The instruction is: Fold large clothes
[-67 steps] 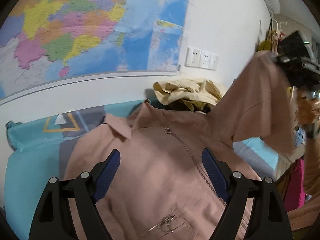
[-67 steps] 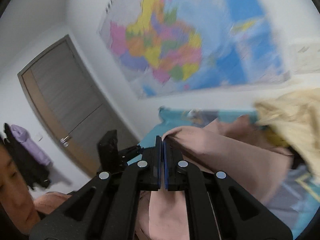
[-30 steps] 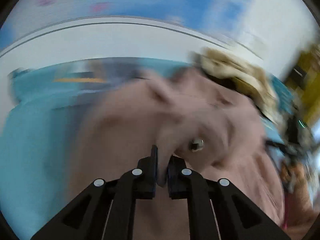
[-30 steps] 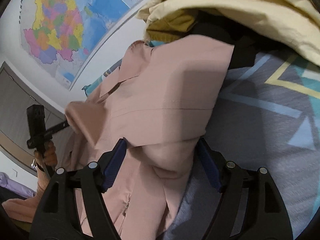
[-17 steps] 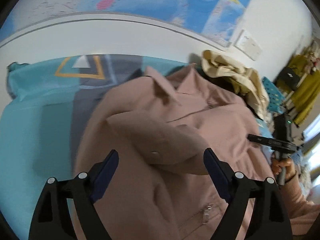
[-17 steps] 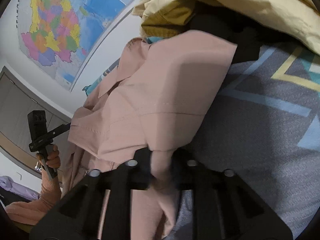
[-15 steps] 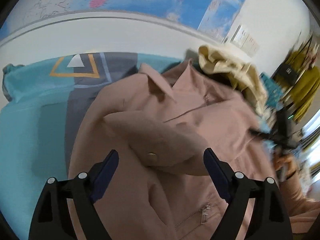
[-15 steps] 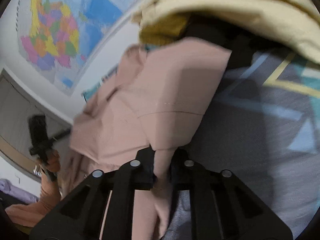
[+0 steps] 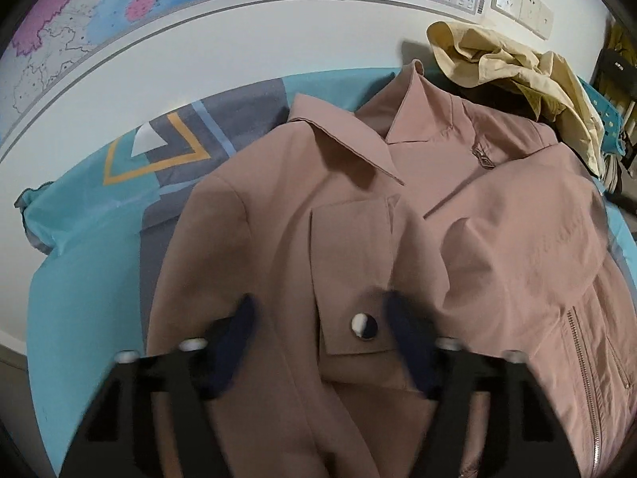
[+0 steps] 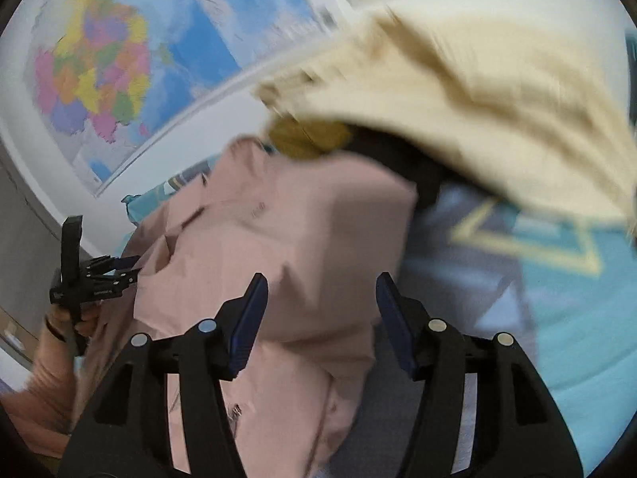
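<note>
So the biggest thing in my left feed is the bed cover [image 9: 83, 247], teal with grey blocks and a yellow triangle outline, pushed up against a white wall with a big colourful map [image 9: 119, 12] above it. The pink jacket [image 9: 497, 247] lies spread over most of that cover, front up, collar toward the wall, zip partly done. Both sleeves are laid across the chest: the one on the left of the picture ends in a cuff [image 9: 354, 279] with a round button [image 9: 363, 326] right in front of my fingers.

Behind the jacket's collar, over by the wall sockets, there's a crumpled heap of cream clothing [image 9: 517, 67] with something dark under it.

My left gripper [image 9: 322, 322] sits low over the jacket, jaws about half apart and just been closing in. The cuff lies between the blue pads but they aren't pinching it.

My right gripper [image 10: 321, 314] has just been opening, jaws roughly half spread above the folded sleeve, nothing clamped. That feed is blurry, but I can make out the left gripper at the far edge of the jacket with a hand [image 10: 65, 322] on its handle.
</note>
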